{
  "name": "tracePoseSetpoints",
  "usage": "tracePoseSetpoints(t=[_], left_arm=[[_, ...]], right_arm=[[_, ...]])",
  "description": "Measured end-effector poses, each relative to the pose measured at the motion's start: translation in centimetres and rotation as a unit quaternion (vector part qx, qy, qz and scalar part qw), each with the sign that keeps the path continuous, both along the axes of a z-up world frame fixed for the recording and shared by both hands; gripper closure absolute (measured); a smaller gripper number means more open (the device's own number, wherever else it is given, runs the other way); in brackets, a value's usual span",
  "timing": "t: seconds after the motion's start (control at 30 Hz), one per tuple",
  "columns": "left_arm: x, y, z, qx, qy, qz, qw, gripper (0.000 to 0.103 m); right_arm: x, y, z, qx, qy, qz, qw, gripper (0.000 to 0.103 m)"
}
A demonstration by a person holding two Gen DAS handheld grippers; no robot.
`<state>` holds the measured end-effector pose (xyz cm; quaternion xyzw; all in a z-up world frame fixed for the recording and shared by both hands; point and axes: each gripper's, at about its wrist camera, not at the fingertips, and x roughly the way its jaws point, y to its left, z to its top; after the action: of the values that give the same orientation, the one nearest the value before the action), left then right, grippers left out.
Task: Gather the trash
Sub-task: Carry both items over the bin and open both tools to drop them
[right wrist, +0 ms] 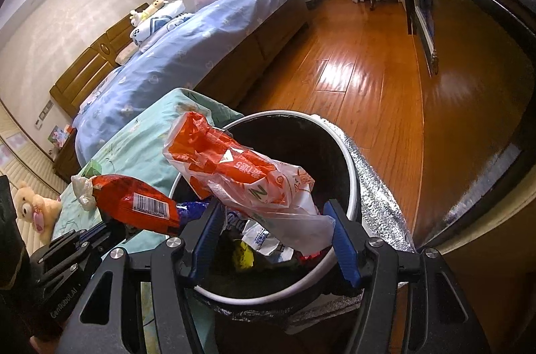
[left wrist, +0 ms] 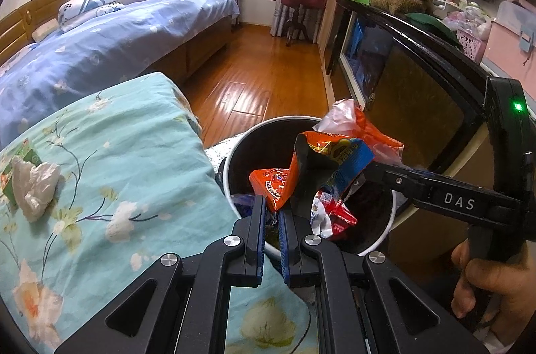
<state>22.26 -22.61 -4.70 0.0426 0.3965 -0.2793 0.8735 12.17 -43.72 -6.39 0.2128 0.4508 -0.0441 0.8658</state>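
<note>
A black trash bin with a white rim stands beside the bed, with several wrappers inside. My left gripper is shut on an orange and blue snack wrapper and holds it over the bin; the wrapper also shows in the right wrist view. My right gripper is open over the bin, with an orange and clear plastic bag lying loose between its fingers. That bag also shows in the left wrist view. A crumpled clear plastic piece lies on the teal quilt.
A green packet lies under the clear plastic. A bed with blue bedding is behind. A dark cabinet stands right of the bin. Wooden floor stretches ahead. A silver foil mat lies under the bin.
</note>
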Motion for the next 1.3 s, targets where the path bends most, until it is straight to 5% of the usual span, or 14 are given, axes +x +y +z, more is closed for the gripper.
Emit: tracePoseSetpoints(t=[0.87,1.2,1.3], left_arm=[[1.8,-2.1,-0.6,0.013,0.017,-0.004,0.9998,0.096],[1.1,-1.5,-0.3,0.013,0.014,0.008,0.9998,0.080],[0.6,-0.7,-0.2,0.009,0.013,0.017,0.9997,0.065]], right_arm=[[1.8,-1.4,-0.8,0.004,0.021,0.001,1.000,0.038],[1.4,-1.5,-0.5,0.009,0.017,-0.007,1.000,0.026],[1.0,-1.3,-0.1,0.011,0.011,-0.008,1.000,0.023]])
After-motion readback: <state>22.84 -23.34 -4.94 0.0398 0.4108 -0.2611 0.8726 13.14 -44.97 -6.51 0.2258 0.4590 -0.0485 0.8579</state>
